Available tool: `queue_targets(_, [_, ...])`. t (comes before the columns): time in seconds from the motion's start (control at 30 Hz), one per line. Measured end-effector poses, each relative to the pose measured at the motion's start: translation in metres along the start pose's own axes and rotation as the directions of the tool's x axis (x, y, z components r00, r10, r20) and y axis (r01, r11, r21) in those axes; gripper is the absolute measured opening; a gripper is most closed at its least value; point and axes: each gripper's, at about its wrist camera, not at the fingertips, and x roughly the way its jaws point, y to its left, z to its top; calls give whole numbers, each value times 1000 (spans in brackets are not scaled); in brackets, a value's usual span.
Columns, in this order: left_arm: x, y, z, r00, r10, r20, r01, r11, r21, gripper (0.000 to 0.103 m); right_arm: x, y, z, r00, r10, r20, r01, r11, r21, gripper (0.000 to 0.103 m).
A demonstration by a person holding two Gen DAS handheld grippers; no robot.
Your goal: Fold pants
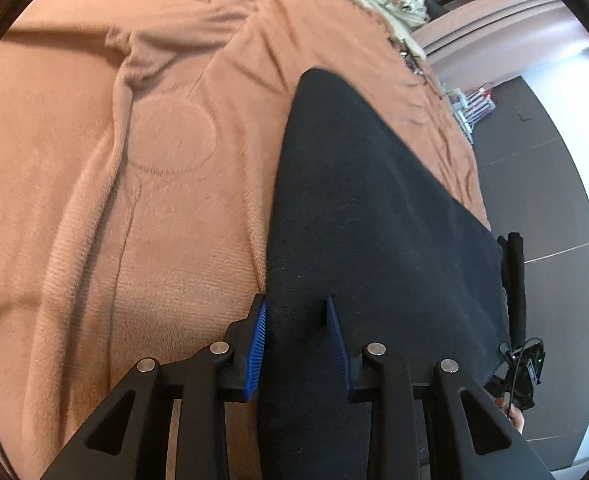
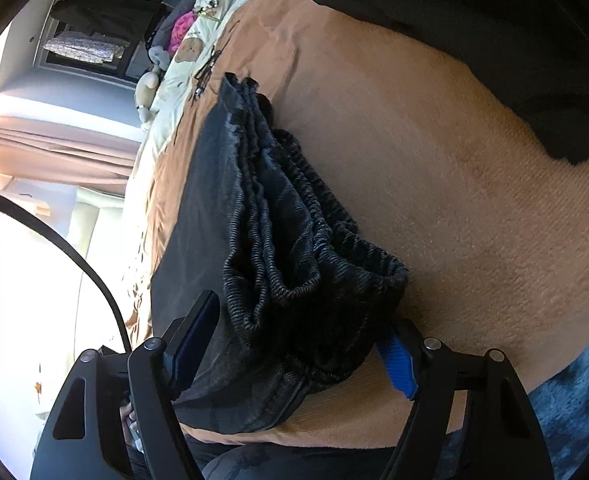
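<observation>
Black pants (image 1: 374, 200) lie folded on a tan blanket (image 1: 114, 200). In the left wrist view my left gripper (image 1: 296, 320) has its jaws partly open with the folded edge of the pants between the blue pads (image 1: 257, 344). In the right wrist view the pants (image 2: 278, 248) show as a thick stack with the ribbed elastic waistband on top. My right gripper (image 2: 306, 328) is wide open, one finger on each side of the stack's near end. The other gripper (image 1: 522, 372) shows at the far right of the left wrist view.
The blanket (image 2: 454, 200) covers a bed. A cream sheet with soft toys (image 2: 182, 52) lies at the bed's far end. Dark floor (image 1: 554, 184) runs along the bed's right side. Curtains (image 2: 54, 144) and a closet lie beyond. A dark cloth (image 2: 494, 20) hangs at the upper right.
</observation>
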Motion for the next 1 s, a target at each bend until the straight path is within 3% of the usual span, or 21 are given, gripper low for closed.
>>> queue_targets(0.13, [7,-5,9,1000,14,-14,-14,1000,-19,30,3,10,-2,1000,-3,-1,3,1000,-15,74])
queue_targets(0.2, [1,-14,10,999,51,17,-51,999,17,11,2,12,-3,1000,-7,5,7,1000,-17,74])
queue_targets(0.3, [-11,-21,9,997,60,56,-61,998,34,7,-2,17,-4,1000,-23,18,23,999,-29,69])
queue_targets(0.4, [-26,-23,8,995,45,85,-48,998,34,6,-7,23,-6,999,-25,27,26,999,-42,64])
queue_targets(0.53, [-47,-34,7,991,50,121,-58,996,61,6,-14,31,-9,999,-37,36,39,997,-68,43])
queue_targets(0.6, [-53,-41,8,990,57,131,-67,995,73,6,-16,37,-12,999,-37,36,40,995,-86,38])
queue_targets(1.0, [-108,-3,13,968,137,208,-146,989,26,5,22,80,-35,997,-14,-70,2,986,-168,40])
